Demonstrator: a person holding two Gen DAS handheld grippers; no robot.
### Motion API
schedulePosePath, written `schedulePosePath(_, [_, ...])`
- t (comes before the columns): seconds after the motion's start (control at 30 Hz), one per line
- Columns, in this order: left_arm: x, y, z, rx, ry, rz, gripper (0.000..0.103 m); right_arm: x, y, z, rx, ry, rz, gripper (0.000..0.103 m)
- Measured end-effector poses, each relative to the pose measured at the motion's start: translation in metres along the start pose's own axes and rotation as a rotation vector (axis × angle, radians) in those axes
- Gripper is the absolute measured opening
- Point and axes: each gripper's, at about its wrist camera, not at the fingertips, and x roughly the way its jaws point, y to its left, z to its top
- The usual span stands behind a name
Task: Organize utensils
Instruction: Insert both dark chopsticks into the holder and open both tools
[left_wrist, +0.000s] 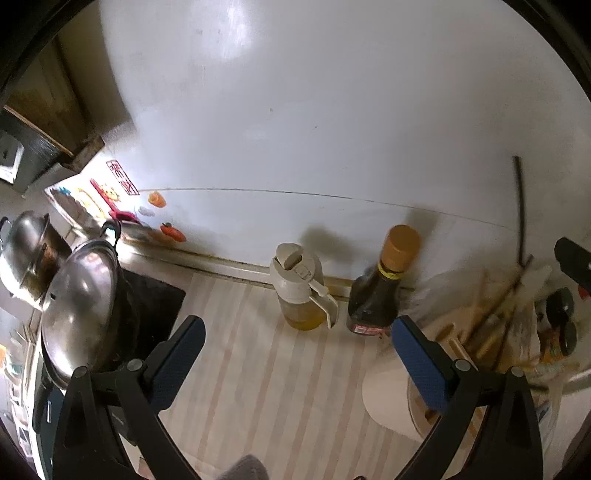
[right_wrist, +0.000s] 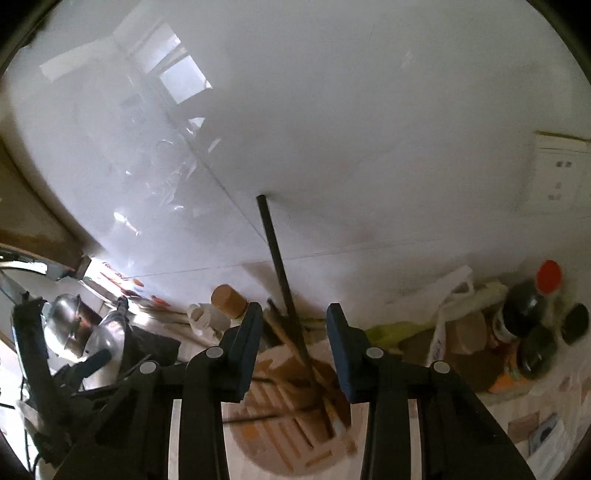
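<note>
The step in hand looks like gathering the long-handled utensils that stand in a round holder (right_wrist: 295, 417) on the striped counter (left_wrist: 266, 369). The right gripper (right_wrist: 295, 332) hangs over the holder's mouth with its jaws partly apart and nothing pressed between the pads; a long dark stick (right_wrist: 284, 280) rises out of the holder and leans against the white wall (right_wrist: 332, 129), passing through the gap between the fingers without visibly touching either. The picture is blurred here, so contact cannot be ruled out. The left gripper (left_wrist: 297, 341) is released, jaws wide and empty, pointing at bare counter in front of an oil jug (left_wrist: 301, 291) and a dark sauce bottle (left_wrist: 380, 291) that stand side by side against the wall. The next move likely calls for centring the right jaws on the stick and closing on it, then lifting straight up so the wooden utensils (right_wrist: 284, 339) crowded beside it are not dragged along. To the right a plastic bag (right_wrist: 454, 295) and dark jars (right_wrist: 535, 332) stand near; to the left, well apart, are steel pot lids (left_wrist: 81, 306). The tangle of handles in the holder seems the main hindrance
</note>
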Motion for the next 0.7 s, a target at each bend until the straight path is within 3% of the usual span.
schedulePosePath(0.43, [0.032, -0.002, 0.013, -0.004, 0.035, 0.023, 0.103, 0.064, 0.011, 0.034, -0.05, 0.045, -0.05, 0.037])
schedulePosePath(0.53, [0.035, -0.002, 0.013, -0.001, 0.035, 0.023, 0.103, 0.07, 0.016, 0.035, -0.076, 0.036, -0.054, 0.009])
schedulePosePath(0.7, [0.037, -0.001, 0.012, 0.0, 0.036, 0.021, 0.103, 0.059, 0.024, 0.03, -0.122, -0.032, -0.096, 0.008])
